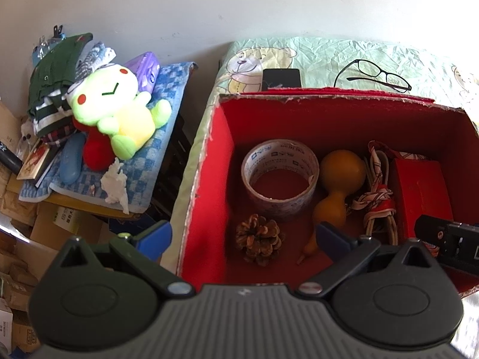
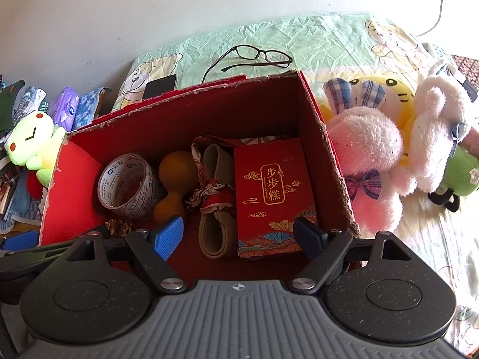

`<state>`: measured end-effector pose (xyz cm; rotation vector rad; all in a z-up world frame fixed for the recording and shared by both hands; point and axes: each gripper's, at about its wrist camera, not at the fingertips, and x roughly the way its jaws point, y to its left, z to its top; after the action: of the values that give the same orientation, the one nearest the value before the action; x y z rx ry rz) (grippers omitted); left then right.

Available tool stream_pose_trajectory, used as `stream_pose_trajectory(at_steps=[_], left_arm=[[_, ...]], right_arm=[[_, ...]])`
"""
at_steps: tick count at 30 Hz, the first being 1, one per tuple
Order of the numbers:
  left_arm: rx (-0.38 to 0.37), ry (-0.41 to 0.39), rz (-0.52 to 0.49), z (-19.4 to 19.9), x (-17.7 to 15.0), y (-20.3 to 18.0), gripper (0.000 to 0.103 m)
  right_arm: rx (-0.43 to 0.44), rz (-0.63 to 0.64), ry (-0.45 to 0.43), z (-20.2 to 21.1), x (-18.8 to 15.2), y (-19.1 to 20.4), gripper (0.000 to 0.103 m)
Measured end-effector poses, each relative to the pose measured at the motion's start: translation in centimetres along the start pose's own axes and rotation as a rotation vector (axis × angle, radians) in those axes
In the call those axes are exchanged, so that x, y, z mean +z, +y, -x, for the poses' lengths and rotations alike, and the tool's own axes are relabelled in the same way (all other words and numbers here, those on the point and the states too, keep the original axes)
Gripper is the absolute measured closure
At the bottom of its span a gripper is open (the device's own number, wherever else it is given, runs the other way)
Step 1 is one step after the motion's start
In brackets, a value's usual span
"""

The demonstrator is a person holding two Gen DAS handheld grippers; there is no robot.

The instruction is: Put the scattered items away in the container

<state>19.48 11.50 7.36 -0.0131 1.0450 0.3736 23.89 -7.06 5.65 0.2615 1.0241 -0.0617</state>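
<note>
A red open box (image 1: 221, 155) (image 2: 71, 173) stands on the bed. Inside lie a tape roll (image 1: 280, 176) (image 2: 128, 190), an orange gourd (image 1: 339, 179) (image 2: 175, 179), a pine cone (image 1: 259, 239) (image 2: 118, 227), a bundled red-and-white cord (image 1: 378, 197) (image 2: 214, 197) and a small red packet (image 1: 422, 191) (image 2: 272, 191). Black glasses (image 1: 374, 74) (image 2: 254, 58) and a black phone (image 1: 281, 79) (image 2: 160, 86) lie on the sheet behind the box. My left gripper (image 1: 244, 236) is open and empty over the box's near left corner. My right gripper (image 2: 239, 234) is open and empty over the box's near edge.
A green plush frog (image 1: 119, 107) (image 2: 33, 143) lies on a cluttered side stack with clothes (image 1: 57, 80) and a blue checked towel (image 1: 167, 95), left of the bed. Pink and white plush toys (image 2: 380, 149) lie right of the box. A wall stands behind.
</note>
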Motion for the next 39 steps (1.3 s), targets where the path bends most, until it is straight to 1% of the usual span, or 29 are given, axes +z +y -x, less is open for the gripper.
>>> stream_pose_trajectory(at_steps=[3, 6, 8, 11, 14, 20, 28, 33, 39], left_arm=[[-0.009, 0.026, -0.004, -0.5, 0.3, 0.1, 0.001], [-0.023, 0.063, -0.009, -1.1, 1.0, 0.3, 0.001], [-0.032, 0.086, -0.023, -1.5, 1.4, 0.3, 0.001], [-0.026, 0.101, -0.018, -1.9, 2.0, 0.5, 0.001], [-0.031, 0.124, 0.002, -2.5, 2.4, 1.0, 0.001], [-0.061, 0.159, 0.032, -3.6, 2.6, 1.6, 0.001], [-0.075, 0.144, 0.032, -3.8, 2.4, 1.6, 0.001], [-0.049, 0.114, 0.01, -3.5, 2.3, 1.3, 0.001], [-0.032, 0.09, 0.023, -2.6, 2.3, 1.6, 0.001]], right_arm=[[-0.038, 0.039, -0.015, 0.0, 0.3, 0.8, 0.02], [-0.072, 0.073, -0.01, -0.5, 1.0, 1.7, 0.02], [-0.076, 0.077, -0.006, -0.8, 1.5, 2.0, 0.02], [-0.099, 0.076, 0.011, -1.2, 2.1, 2.5, 0.019], [-0.087, 0.07, 0.027, -1.4, 2.4, 2.8, 0.019], [-0.107, 0.081, 0.044, -2.0, 2.3, 3.2, 0.019], [-0.141, 0.104, 0.02, -1.7, 1.9, 3.3, 0.019], [-0.151, 0.102, 0.009, -1.4, 1.7, 3.0, 0.019], [-0.151, 0.112, -0.007, -0.7, 1.4, 2.8, 0.019]])
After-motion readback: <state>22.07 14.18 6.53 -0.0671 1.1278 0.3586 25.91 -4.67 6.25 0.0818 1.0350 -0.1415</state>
